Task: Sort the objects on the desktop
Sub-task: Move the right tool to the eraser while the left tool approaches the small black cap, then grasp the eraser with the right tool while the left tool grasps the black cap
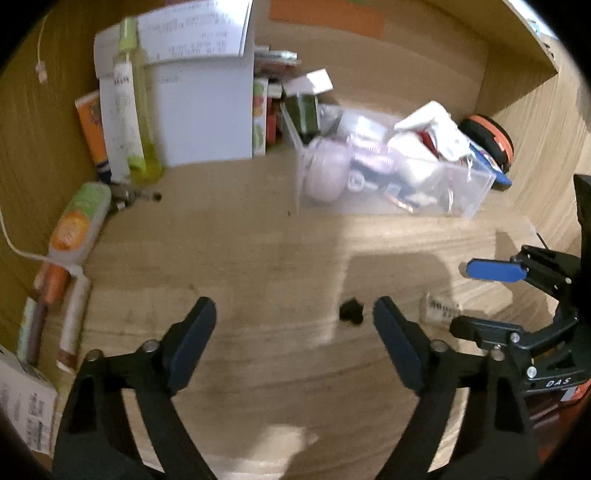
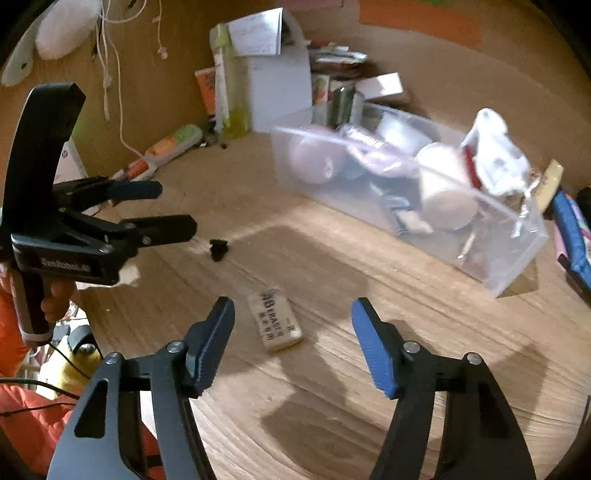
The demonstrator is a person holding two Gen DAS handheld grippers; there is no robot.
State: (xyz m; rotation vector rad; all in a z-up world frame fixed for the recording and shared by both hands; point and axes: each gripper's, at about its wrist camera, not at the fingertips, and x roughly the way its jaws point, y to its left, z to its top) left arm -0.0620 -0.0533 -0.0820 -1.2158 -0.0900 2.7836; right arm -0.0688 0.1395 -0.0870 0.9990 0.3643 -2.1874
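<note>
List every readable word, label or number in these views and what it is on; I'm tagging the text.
"4B ERASER" on the white eraser; the line beneath is too blurred.
"DAS" on the right tongs' black body.
A white word on the left tongs' body, too blurred to read.
Printed sheets, tubes and boxes at the back: print too blurred to read.

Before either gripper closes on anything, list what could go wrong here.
1. The eraser lies left of centre between the right gripper fingers, so closing may push it aside rather than pinch it.
2. The small black piece sits beside the left gripper, easily knocked.
3. The clear bin already looks heaped, so whatever is added could slide out.
</note>
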